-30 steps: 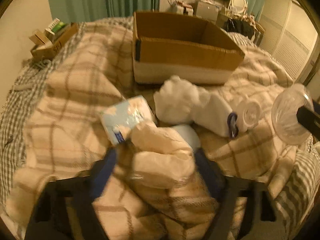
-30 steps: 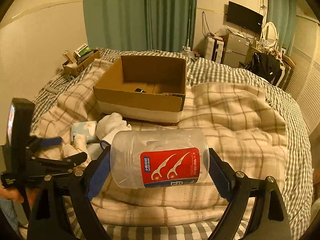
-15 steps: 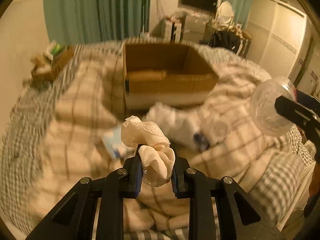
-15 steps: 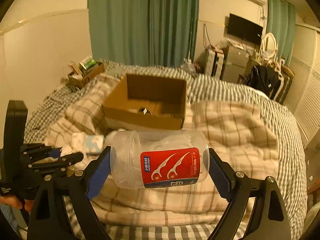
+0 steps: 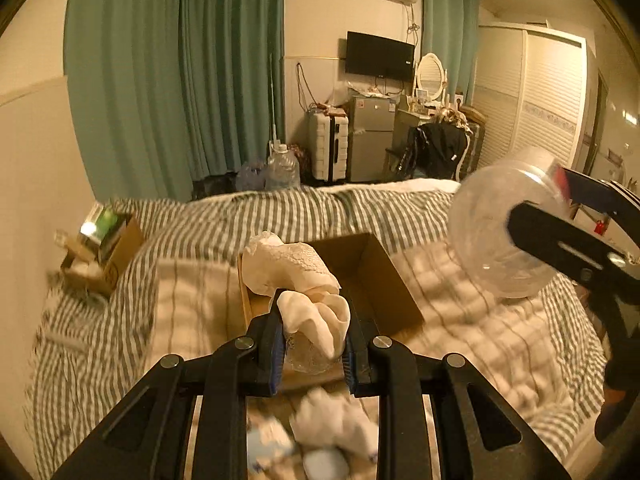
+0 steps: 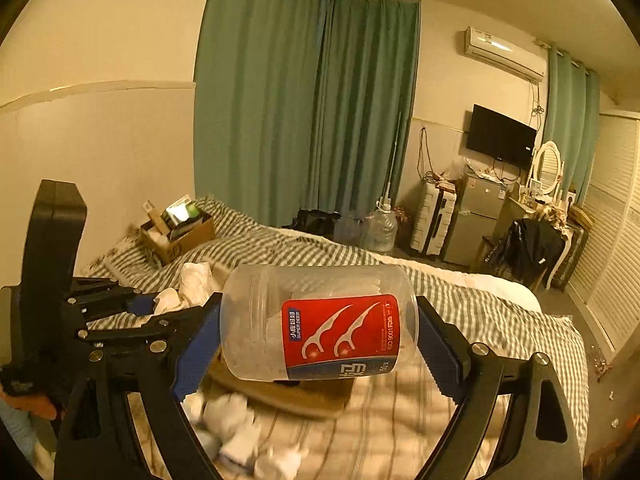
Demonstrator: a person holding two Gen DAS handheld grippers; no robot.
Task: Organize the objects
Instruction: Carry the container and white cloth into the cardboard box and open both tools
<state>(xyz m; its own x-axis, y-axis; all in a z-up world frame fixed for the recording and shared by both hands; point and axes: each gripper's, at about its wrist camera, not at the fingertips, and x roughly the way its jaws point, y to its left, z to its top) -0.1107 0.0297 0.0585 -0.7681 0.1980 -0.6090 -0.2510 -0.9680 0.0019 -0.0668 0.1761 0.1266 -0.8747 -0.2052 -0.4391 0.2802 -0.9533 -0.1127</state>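
Left gripper [image 5: 314,344], fingers nearly closed on a lace-trimmed cloth [image 5: 296,276], may snag the cardboard box [image 5: 384,292] rim at 12 o'clock; right gripper [image 6: 318,332], fingers wide around the floss-pick jar [image 6: 320,324], could let it roll out.

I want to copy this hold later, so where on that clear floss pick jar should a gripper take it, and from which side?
Grip the clear floss pick jar across its two flat ends, as the right gripper does, coming from behind; it lies sideways, so the ends face the pads.
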